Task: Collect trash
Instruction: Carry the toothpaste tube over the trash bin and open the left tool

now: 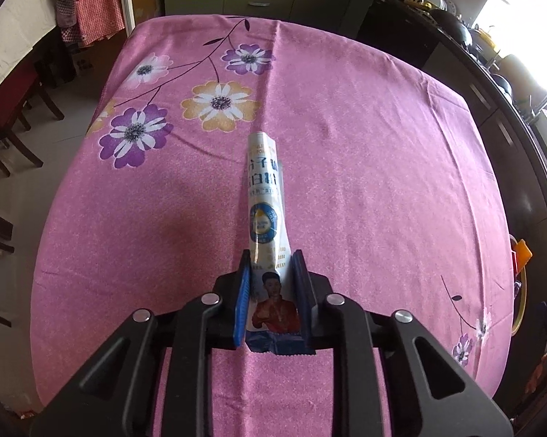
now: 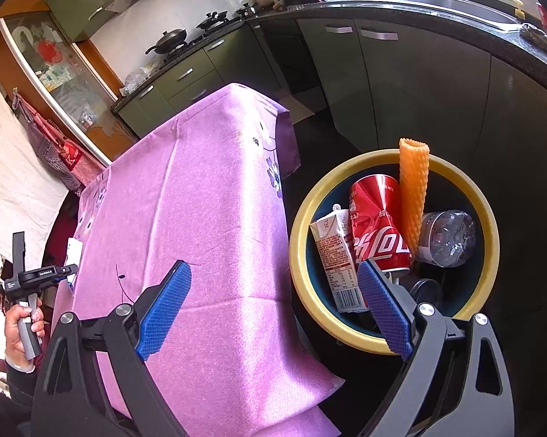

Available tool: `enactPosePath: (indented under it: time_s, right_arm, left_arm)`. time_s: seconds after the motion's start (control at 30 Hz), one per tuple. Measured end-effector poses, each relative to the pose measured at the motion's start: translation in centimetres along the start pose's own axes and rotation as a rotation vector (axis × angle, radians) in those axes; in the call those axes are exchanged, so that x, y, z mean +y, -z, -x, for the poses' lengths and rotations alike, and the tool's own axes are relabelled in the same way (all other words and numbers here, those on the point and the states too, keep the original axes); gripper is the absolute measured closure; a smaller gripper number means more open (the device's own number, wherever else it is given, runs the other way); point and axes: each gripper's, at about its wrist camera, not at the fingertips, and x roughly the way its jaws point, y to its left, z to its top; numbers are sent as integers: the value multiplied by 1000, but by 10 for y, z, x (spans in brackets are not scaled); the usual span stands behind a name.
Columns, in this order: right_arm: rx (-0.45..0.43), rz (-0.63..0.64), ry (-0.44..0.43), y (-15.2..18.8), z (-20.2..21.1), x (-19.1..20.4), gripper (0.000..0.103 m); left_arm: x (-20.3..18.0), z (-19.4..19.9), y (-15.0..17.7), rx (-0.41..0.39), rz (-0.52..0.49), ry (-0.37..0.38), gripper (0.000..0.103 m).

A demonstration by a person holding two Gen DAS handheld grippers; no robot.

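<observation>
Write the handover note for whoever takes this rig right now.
Left gripper: shut on a printed packet, its far end still over the pink tablecloth.
Right gripper: open, empty, over the table edge beside the bin.
Done: red can, carton, orange foam net and a plastic-wrapped item are in the bin.
Left: carry the packet to the bin and drop it.

Pink floral tablecloth [image 1: 346,145] covered the table, red checked apron [image 1: 91,11] hung far left, green kitchen cabinets [image 2: 186,76] stood beyond, black wok [image 2: 171,38] sat on the stove.
</observation>
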Motion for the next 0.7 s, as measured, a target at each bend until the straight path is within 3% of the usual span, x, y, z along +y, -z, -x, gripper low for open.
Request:
enactPosePath:
  time_s: [0.33, 0.7]
  right_arm:
    - [-29, -66, 22, 10, 15, -20, 11]
    - [-138, -200, 138, 38, 67, -70, 11]
  left_arm:
    - [-67, 45, 15, -82, -217, 78, 82]
    - [-205, 69, 34, -116, -575, 279, 82]
